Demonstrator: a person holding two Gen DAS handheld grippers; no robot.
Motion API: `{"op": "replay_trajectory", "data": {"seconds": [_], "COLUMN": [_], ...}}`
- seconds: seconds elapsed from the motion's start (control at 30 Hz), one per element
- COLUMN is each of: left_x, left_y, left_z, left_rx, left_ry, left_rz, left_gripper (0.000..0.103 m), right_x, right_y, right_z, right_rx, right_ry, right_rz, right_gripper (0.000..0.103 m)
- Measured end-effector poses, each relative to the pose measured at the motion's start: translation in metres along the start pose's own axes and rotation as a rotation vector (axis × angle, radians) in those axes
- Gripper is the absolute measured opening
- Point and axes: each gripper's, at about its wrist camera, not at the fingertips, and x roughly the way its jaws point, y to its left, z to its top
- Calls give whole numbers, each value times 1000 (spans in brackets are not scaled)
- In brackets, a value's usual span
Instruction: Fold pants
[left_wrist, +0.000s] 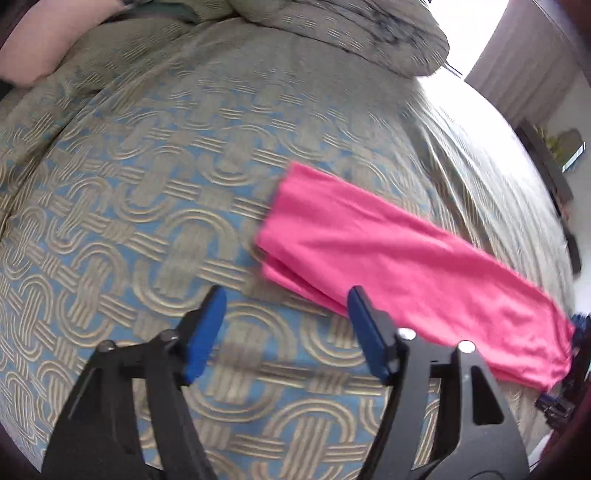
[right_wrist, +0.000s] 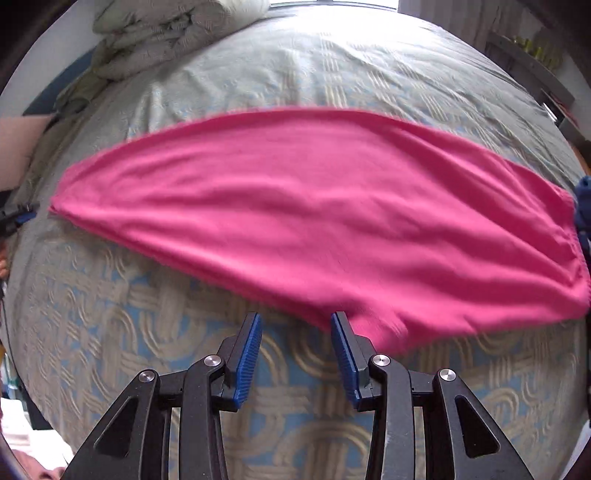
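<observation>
Pants (right_wrist: 314, 218): pink, soft knit fabric, lying flat on the bed (right_wrist: 155, 332) as one long narrow band, laid leg over leg. In the right wrist view the band runs left to right across the middle of the bed, the narrow end at the left, the wider gathered end at the right. A small lobe of fabric along the near edge lies just beside the right tool's right pad; whether it touches is unclear.

Bedspread (left_wrist: 147, 206): blue ground with a tan pattern of interlocking loops, lightly creased toward the far side.

Bedding (left_wrist: 343, 33): bundled heap in the same pattern, at the far end of the bed.

Pillow (left_wrist: 48, 44): pale pink, far left corner.

Left tool (left_wrist: 286, 295): black arms, blue ribbed pads, pads well apart, nothing between them; over bare bedspread beside the near left end of the pants.

Right tool (right_wrist: 296, 321): same build, pads apart, nothing between them; at the near edge of the pants.
</observation>
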Motion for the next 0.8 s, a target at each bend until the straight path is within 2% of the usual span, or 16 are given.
{"op": "replay_trajectory", "data": {"seconds": [0.07,0.17,0.33,0.37,0.4,0.43,0.47,0.57,0.67,0.8], "left_x": [12,30,37,39,39,40,42,41,36,31], "left_y": [-13,-19,-15,-12,-9,-5,-1,9,5,-14], "left_z": [-2,-1,12,16,20,26,31,33,28,24], "left_rx": [38,6,-82,-106,-127,-148,-166,-212,-158,-63], "left_ry": [43,104,56,46,30,16,16,8,-14,-56], "left_rz": [18,42,20,17,26,51,56,6,29,103], "left_gripper": [69,69,70,66,46,17,13,10,9,9], "right_x": [-2,-21,-32,-29,-27,-27,-22,-2,11,20], "right_y": [-2,3,26,35,42,47,56,79,103,122], "right_z": [-8,-1,31,42,49,52,61,78,82,93], "right_rx": [2,-7,-54,-57,-56,-54,-49,-40,-88,-125], "right_ry": [12,-69,-135,-140,-145,-148,-150,-129,-106,-91], "right_rz": [-3,22,78,88,99,113,136,200,215,227], "right_gripper": [40,40,44,44,44,44,44,45,45,45]}}
